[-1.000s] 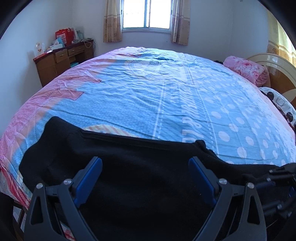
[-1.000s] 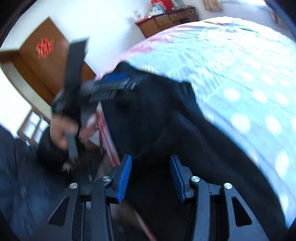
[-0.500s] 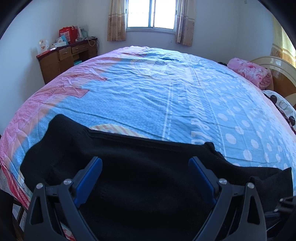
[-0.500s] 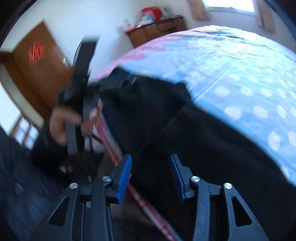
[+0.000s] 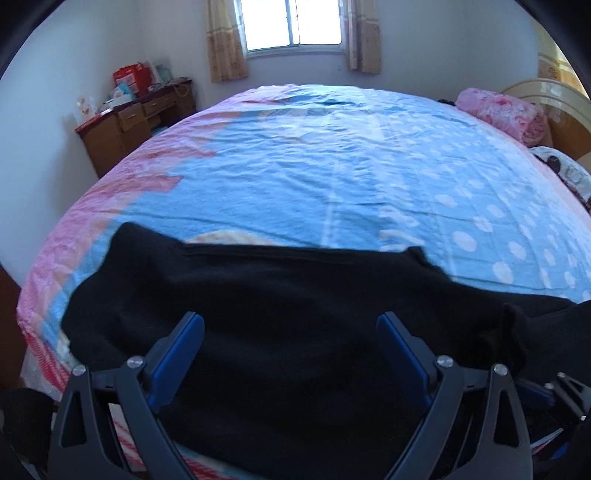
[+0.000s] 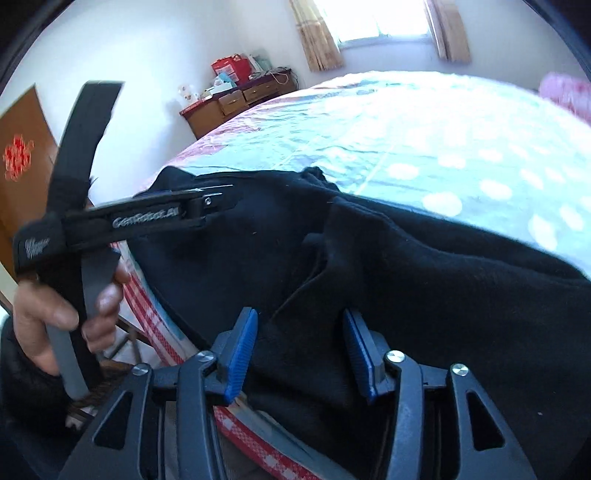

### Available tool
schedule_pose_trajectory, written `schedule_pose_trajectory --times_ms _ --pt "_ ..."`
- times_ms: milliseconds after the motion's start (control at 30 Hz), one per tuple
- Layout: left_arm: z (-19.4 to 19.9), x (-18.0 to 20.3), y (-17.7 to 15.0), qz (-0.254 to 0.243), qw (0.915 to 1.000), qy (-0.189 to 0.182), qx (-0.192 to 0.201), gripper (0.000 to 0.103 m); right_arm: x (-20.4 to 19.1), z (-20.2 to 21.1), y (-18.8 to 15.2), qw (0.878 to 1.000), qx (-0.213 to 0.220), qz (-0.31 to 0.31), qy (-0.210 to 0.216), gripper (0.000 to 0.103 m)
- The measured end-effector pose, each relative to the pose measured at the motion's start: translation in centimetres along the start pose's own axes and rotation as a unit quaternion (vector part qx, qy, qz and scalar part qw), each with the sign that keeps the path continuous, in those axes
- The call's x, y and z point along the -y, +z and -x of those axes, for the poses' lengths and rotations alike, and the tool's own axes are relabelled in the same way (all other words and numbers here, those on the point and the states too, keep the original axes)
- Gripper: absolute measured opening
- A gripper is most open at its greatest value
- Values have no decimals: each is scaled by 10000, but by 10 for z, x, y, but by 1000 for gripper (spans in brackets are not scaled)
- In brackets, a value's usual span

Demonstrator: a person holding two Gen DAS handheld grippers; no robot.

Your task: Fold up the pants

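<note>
Black pants [image 5: 280, 295] lie along the near edge of a bed with a blue and pink sheet [image 5: 332, 166]. My left gripper [image 5: 290, 332] hovers over the pants, jaws wide open and empty. My right gripper [image 6: 301, 332] is open too, its blue pads [image 6: 242, 347] on either side of a raised fold of the pants [image 6: 369, 266], not closed on it. The left gripper also shows in the right wrist view [image 6: 214, 201], held by a hand above the pants' left end.
A wooden dresser [image 5: 136, 122] with boxes stands by the left wall. A window [image 5: 295, 22] is at the far wall. A pink blanket [image 5: 506, 114] and a headboard [image 5: 554, 99] are at the right. A wooden door [image 6: 18, 166] is behind me to the left.
The right gripper has swung to the right and in over the pants, and its jaws have opened wider. The left gripper stays open above the pants and has barely moved.
</note>
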State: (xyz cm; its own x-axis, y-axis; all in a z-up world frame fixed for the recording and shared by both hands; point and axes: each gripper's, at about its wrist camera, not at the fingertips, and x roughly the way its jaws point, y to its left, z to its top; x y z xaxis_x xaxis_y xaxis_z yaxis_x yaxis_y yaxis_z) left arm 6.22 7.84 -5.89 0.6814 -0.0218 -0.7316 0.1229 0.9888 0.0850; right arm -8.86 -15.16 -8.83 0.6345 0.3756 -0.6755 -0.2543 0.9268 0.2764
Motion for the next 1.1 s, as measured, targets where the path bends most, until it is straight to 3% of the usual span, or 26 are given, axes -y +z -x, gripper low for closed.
schedule_pose_trajectory --times_ms 200,400,433,533,567,633,733,833,867,1000,1100 --pt "0 -47 -13 451 9972 579 -135 97 -2 53 1 9938 988 -411 316 55" --pt "0 -61 -17 537 9951 829 -98 96 -33 38 9 9941 937 -435 342 55" --pt "6 -62 -16 608 9945 857 8 91 -33 38 7 9941 925 -448 341 55" --pt "38 -85 -7 1055 9872 938 736 95 -35 28 4 9942 906 -473 323 55" --pt "41 -94 -4 1153 9846 1010 835 102 -35 24 6 9940 928 -486 313 55" --pt "39 -112 -1 1364 9818 1042 813 103 -35 20 5 9936 945 -527 321 55" --pt "20 -146 -4 1967 9771 640 504 101 -32 19 4 9935 904 -587 366 55" --pt "-2 -170 -15 2729 9608 -418 268 85 -31 16 2 9938 830 -613 402 55" --pt "-6 -173 -16 2875 9556 -598 248 85 -31 14 2 9939 808 -624 412 55" --pt "-6 -156 -14 2632 9628 -457 401 85 -26 14 1 9933 782 -723 446 55" --pt "-4 -138 -10 2187 9741 -75 578 83 -22 12 0 9929 729 -819 458 55"
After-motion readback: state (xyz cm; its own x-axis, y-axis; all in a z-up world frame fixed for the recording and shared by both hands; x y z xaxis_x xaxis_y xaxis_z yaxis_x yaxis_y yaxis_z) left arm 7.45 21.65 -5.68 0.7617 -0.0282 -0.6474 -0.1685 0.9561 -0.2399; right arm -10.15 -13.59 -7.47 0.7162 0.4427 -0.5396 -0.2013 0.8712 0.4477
